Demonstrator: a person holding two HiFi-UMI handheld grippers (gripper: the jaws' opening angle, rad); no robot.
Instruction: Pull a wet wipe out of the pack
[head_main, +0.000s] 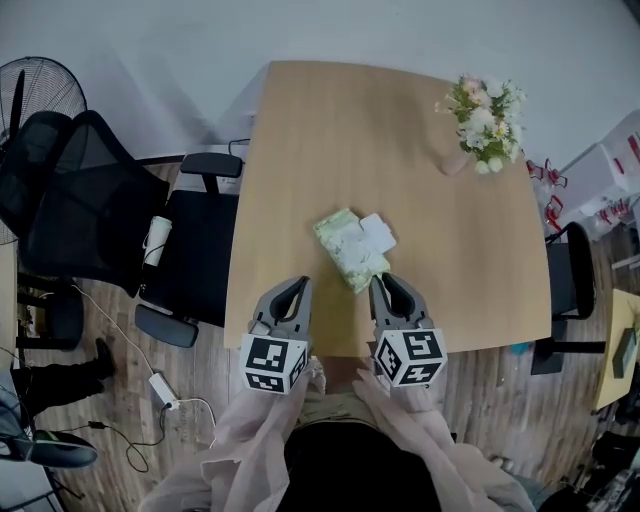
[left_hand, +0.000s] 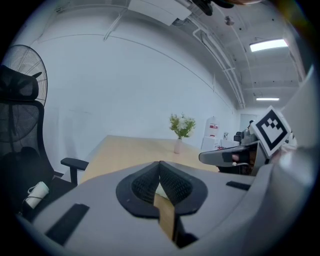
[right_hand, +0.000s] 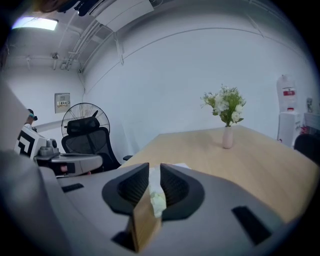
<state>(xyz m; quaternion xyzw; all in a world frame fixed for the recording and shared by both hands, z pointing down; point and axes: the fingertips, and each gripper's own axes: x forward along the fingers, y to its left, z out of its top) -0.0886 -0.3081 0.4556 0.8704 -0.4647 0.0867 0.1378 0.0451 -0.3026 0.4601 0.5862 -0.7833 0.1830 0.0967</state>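
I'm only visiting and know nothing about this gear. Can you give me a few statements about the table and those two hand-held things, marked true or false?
1. A vase of flowers stands near the far right corner of the table. True.
2. The wet wipe pack lies on the floor. False: it lies on the table, just ahead of the two grippers.
3. The jaws of the right hand-held gripper stand slightly apart. True.
4. The left hand-held gripper is clamped on the pack. False: its jaws meet at the tips with nothing between them, and it sits off to the left of the pack.
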